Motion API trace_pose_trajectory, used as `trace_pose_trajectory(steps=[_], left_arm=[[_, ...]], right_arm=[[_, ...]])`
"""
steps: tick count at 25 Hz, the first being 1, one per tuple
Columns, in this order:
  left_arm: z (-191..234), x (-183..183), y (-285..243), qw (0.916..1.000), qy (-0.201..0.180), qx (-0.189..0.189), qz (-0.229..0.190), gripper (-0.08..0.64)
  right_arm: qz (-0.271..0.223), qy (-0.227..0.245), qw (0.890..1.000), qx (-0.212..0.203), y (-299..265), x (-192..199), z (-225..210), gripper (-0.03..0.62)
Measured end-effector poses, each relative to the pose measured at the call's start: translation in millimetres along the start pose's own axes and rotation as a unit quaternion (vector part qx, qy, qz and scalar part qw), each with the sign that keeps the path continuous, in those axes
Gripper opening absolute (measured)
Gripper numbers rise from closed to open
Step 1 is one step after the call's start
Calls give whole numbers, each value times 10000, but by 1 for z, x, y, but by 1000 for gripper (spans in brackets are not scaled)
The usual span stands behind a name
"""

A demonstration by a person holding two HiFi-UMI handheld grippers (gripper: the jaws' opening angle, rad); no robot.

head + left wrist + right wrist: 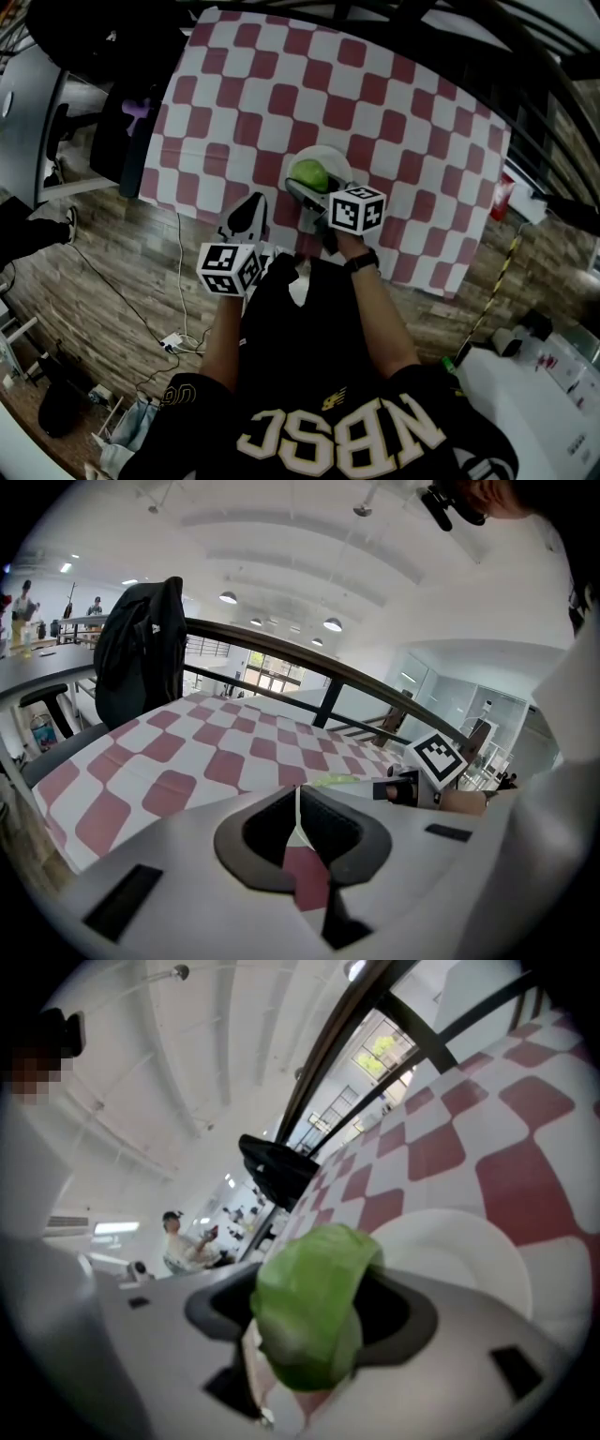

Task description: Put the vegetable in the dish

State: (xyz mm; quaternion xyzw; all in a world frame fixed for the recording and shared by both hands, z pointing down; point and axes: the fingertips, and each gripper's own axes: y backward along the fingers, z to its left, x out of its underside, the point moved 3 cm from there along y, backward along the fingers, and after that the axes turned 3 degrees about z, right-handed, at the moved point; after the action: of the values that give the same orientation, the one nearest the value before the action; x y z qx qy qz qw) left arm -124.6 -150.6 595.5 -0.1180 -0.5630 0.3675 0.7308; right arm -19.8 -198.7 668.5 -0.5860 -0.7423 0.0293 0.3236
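lettering on the shirt

across the black shirt (337, 412) run big pale block letters, "nbsc" (tilted along the bottom edge of the head view), with a small pale emblem above them, too small to read. one marker cube (228, 269) and a second marker cube (356, 208) carry black-and-white square codes, no letters.

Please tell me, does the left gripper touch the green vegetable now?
Apart. The head view shows checkered cloth between the left gripper and the green vegetable, which is over the white dish.
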Motion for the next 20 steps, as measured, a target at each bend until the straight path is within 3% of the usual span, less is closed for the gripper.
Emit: trace_pose_trajectory(steps=[8,14,20], left_arm=[[-4,9,-4,9999,54,56,133,20],[-5,14,-5,9997,56,91,217,20],[-2,16,-5,9997,73,95,234,20]], right_arm=[[17,301,9979,572,14,-10,-9,345],[-60,990,9862,1323,29,-21,-13,345],[-3,1051,9861,1290,32,-23,-17,345]])
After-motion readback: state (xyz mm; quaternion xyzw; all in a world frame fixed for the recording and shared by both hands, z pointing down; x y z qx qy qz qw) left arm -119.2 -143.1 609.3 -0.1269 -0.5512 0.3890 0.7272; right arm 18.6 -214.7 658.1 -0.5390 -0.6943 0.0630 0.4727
